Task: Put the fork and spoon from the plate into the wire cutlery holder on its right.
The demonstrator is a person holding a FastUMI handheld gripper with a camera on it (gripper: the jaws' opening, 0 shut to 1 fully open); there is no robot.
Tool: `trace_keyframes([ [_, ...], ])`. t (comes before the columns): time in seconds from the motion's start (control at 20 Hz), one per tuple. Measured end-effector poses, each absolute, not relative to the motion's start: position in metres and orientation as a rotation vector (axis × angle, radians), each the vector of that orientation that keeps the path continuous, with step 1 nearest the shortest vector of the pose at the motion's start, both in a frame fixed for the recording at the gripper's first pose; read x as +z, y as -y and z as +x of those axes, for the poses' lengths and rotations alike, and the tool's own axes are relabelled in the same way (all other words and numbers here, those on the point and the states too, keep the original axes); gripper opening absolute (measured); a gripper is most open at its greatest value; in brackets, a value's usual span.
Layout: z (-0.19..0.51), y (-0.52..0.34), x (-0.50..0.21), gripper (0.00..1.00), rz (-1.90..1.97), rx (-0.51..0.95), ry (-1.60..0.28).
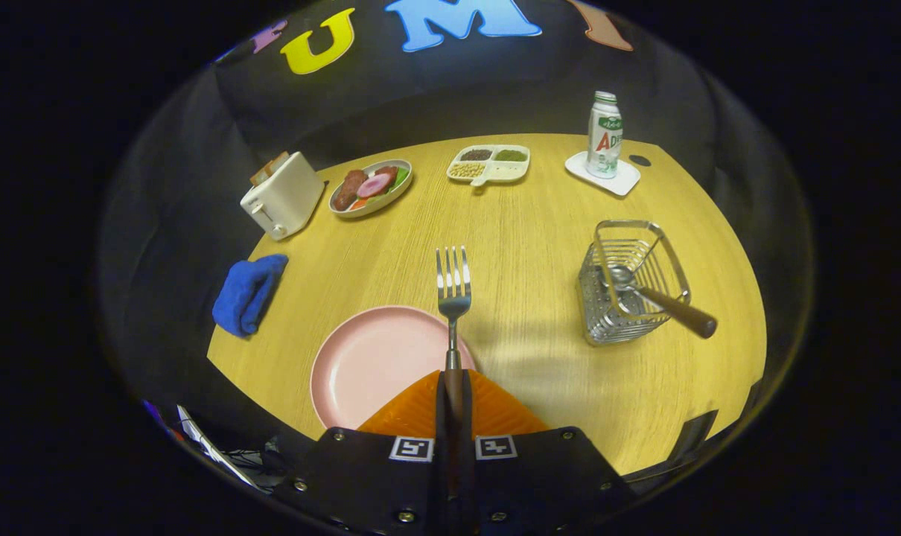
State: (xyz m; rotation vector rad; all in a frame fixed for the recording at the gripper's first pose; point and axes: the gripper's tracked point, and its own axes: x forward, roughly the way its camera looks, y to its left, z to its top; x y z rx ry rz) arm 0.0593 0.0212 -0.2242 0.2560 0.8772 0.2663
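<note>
Held tight in the gripper [454, 398] is the fork [453, 294], above the pink plate [368, 365]. The spoon [663, 298] is already put in the wire cutlery holder [629, 279]. Only the fork is left.

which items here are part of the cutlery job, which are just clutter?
Job: fork, clamped in the shut claw; spoon, already in the wire holder; pink plate.

Clutter: toaster, blue cloth, food plate, divided tray, bottle on a coaster.
</note>
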Motion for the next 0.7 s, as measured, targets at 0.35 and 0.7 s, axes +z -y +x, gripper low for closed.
trace_keyframes([
  [0.35, 0.083, 0.063, -0.207, 0.06, 0.273, 0.141, -0.853],
  [0.7, 0.067, 0.099, -0.229, 0.06, 0.267, 0.088, -0.981],
])
